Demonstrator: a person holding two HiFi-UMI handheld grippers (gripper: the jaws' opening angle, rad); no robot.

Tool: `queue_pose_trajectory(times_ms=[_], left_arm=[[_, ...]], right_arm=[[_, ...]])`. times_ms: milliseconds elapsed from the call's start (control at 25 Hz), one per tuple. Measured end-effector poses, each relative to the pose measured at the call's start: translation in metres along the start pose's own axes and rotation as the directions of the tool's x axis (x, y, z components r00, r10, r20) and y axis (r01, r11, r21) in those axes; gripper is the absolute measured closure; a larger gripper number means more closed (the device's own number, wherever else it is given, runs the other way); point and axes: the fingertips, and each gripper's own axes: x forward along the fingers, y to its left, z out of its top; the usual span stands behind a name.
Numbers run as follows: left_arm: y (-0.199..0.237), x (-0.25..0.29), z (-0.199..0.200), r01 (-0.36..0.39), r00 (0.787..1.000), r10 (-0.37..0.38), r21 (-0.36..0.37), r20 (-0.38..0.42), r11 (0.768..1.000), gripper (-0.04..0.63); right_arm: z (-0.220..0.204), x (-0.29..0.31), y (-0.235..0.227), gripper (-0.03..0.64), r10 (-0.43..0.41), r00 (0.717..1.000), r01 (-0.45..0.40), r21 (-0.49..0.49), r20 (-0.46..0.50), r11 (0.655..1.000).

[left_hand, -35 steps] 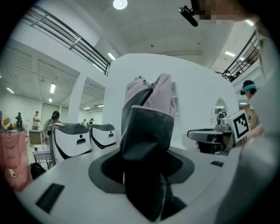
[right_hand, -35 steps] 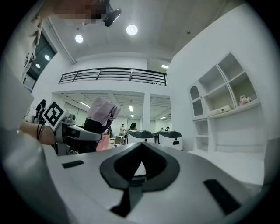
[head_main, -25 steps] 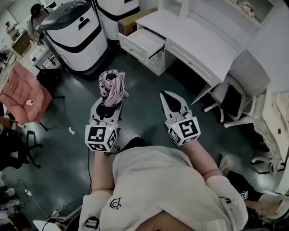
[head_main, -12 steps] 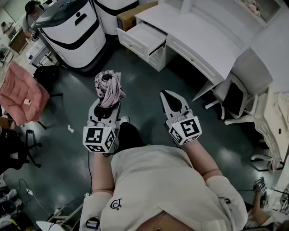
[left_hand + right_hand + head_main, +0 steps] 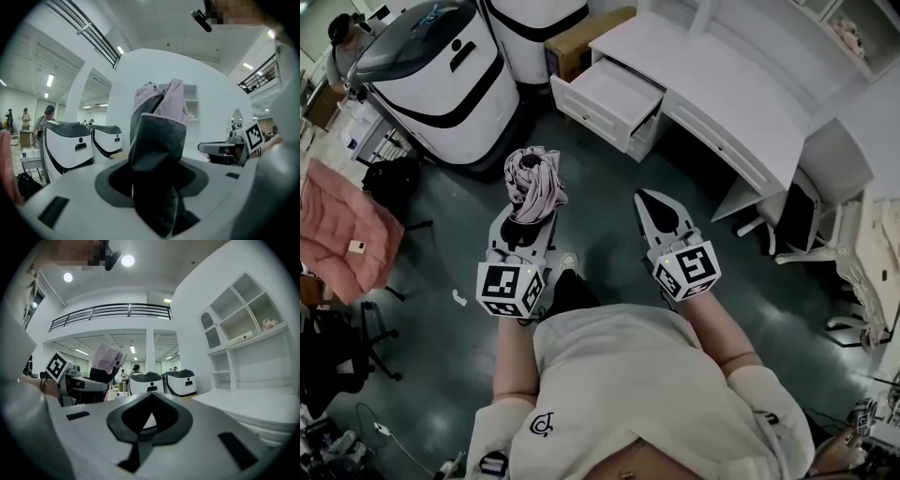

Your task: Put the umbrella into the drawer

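Note:
A folded pink umbrella (image 5: 534, 180) with a dark handle end stands upright between the jaws of my left gripper (image 5: 525, 217), which is shut on it. In the left gripper view the umbrella (image 5: 157, 136) fills the middle, clamped by the left gripper (image 5: 154, 178). My right gripper (image 5: 649, 201) is beside it, shut with nothing held; its jaws meet at the tip in the right gripper view (image 5: 150, 397). The white desk (image 5: 741, 103) stands ahead with its drawer (image 5: 614, 89) pulled open. Both grippers hover over the dark floor, short of the drawer.
Two white-and-black machines (image 5: 441, 75) stand at the far left, with a cardboard box (image 5: 581, 37) next to the desk. A pink jacket (image 5: 342, 239) lies on a chair at left. A white chair (image 5: 802, 202) sits by the desk at right.
The person has stepped forward, so the floor and the pink jacket have slid back in the head view. Both grippers came along, and the left keeps its hold on the umbrella.

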Motion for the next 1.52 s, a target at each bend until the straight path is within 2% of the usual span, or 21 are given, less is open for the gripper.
queue_pose_trajectory(times_ms=[320,560,800,920,1200,1320,1520], left_arm=[[0.13,0.066,0.029,0.095,0.995,-0.095,0.019,-0.01,0.995,0.374],[0.183,0.106,0.027,0.141,0.989,-0.142,-0.005,-0.046,0.99,0.374],[0.194,0.159,0.016,0.179,0.98,-0.181,-0.024,-0.078,0.984,0.374],[0.197,0.19,0.017,0.193,0.977,-0.193,-0.011,-0.091,0.981,0.374],[0.207,0.304,0.026,0.236,0.965,-0.232,0.015,-0.123,0.972,0.374],[0.202,0.363,0.03,0.281,0.95,-0.273,0.03,-0.149,0.959,0.374],[0.185,0.45,0.019,0.365,0.914,-0.341,0.077,-0.221,0.928,0.374]], right_arm=[[0.017,0.131,-0.004,0.612,-0.118,0.993,0.119,-0.02,0.011,0.993],[0.004,0.182,-0.012,0.612,-0.175,0.984,0.175,0.006,-0.027,0.984],[-0.008,0.21,-0.048,0.612,-0.21,0.976,0.211,0.009,-0.055,0.978],[-0.01,0.227,-0.075,0.612,-0.22,0.974,0.221,0.022,-0.045,0.975],[-0.012,0.29,-0.171,0.612,-0.249,0.968,0.25,0.045,-0.027,0.967],[-0.014,0.314,-0.221,0.612,-0.277,0.96,0.279,0.048,-0.033,0.959],[-0.027,0.341,-0.29,0.612,-0.316,0.946,0.319,0.034,-0.073,0.947]])
